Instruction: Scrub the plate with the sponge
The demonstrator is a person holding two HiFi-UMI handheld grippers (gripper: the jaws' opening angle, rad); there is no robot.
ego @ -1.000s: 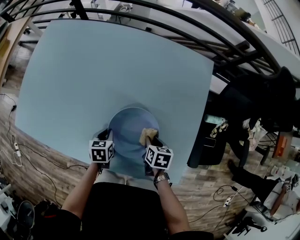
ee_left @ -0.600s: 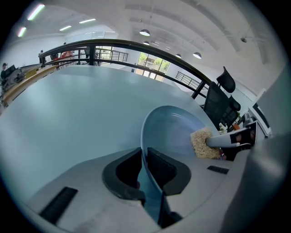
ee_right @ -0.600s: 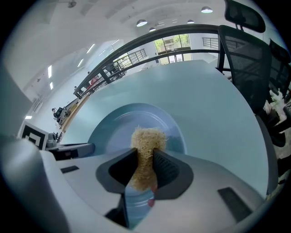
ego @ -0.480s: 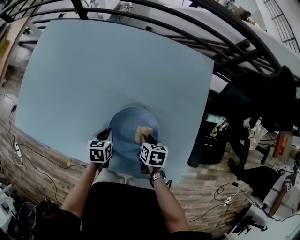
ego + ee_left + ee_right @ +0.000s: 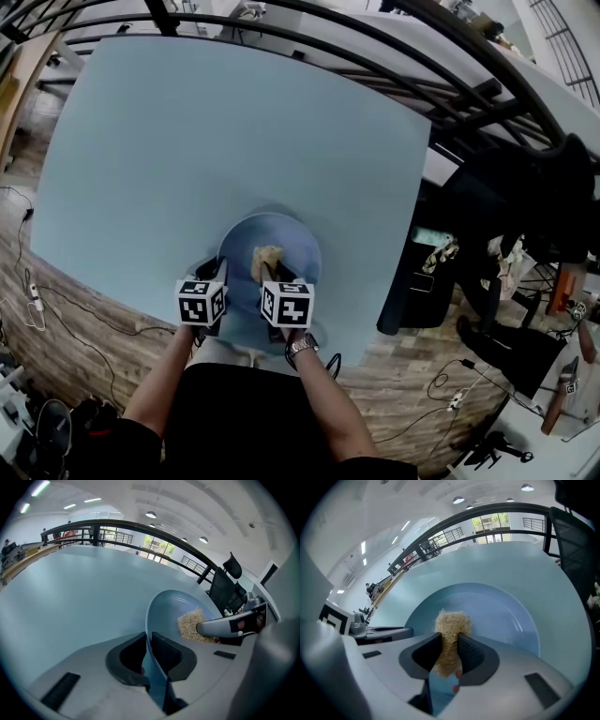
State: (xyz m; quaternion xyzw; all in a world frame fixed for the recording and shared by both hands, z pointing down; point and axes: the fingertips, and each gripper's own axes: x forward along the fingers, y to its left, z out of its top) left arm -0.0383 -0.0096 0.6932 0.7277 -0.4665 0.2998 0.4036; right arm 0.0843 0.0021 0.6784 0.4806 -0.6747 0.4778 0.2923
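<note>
A pale blue plate [image 5: 286, 239] lies on the light blue table [image 5: 187, 131] near its front edge, just ahead of me. My left gripper [image 5: 214, 275] is shut on the plate's left rim [image 5: 148, 620], the thin edge pinched between its jaws. My right gripper [image 5: 267, 272] is shut on a tan, fibrous sponge [image 5: 265, 257]. The sponge [image 5: 451, 625] rests on the plate [image 5: 497, 616] near its middle. In the left gripper view the sponge [image 5: 190, 624] shows on the plate's face with the right gripper's fingers [image 5: 220, 626] behind it.
A dark curved railing [image 5: 375, 56] runs behind the table. Right of the table stand a black chair [image 5: 525, 197] and a dark cabinet [image 5: 412, 281]. Cables [image 5: 56, 319] lie on the wooden floor at the left. A person's legs [image 5: 497, 352] show at the lower right.
My right gripper has slid the sponge leftward across the plate, from near the right rim toward the middle. The left gripper and the plate have stayed put.
</note>
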